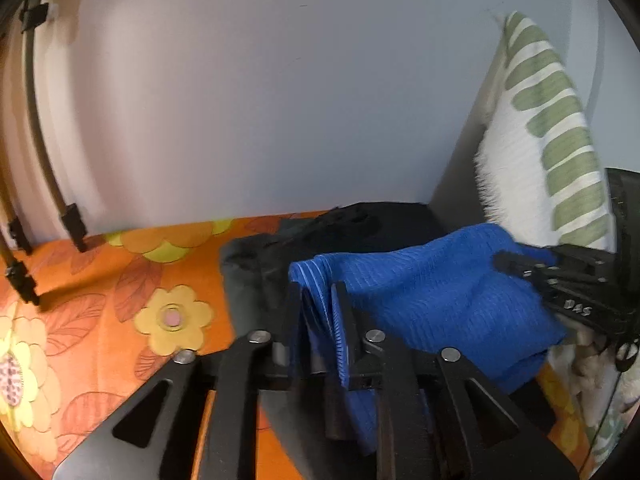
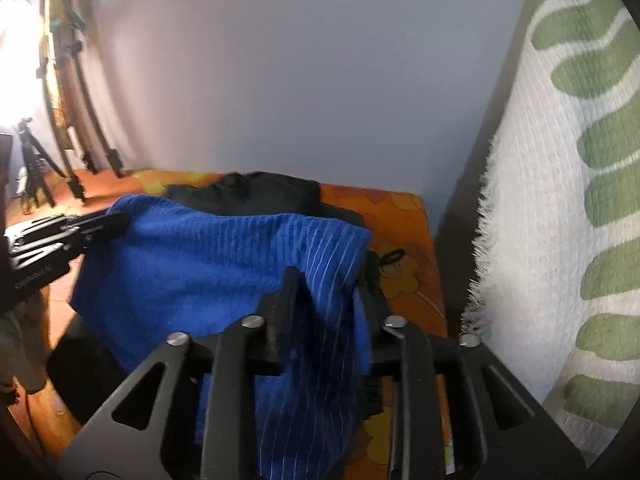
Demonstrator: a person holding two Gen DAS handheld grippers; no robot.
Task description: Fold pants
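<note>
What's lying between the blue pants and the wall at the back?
A heap of black cloth lies on the orange flowered sheet behind the blue pants, between them and the wall. The right wrist view shows it best.

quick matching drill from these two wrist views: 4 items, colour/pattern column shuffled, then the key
Items:
1. pants
2. bedspread
3. hanging cloth
4. garment under the pants

Colours/patterns:
A. black
B. white with green bars and a fringe
C. ribbed blue
D. orange with yellow flowers

Pairs: 1-C, 2-D, 3-B, 4-A
</note>
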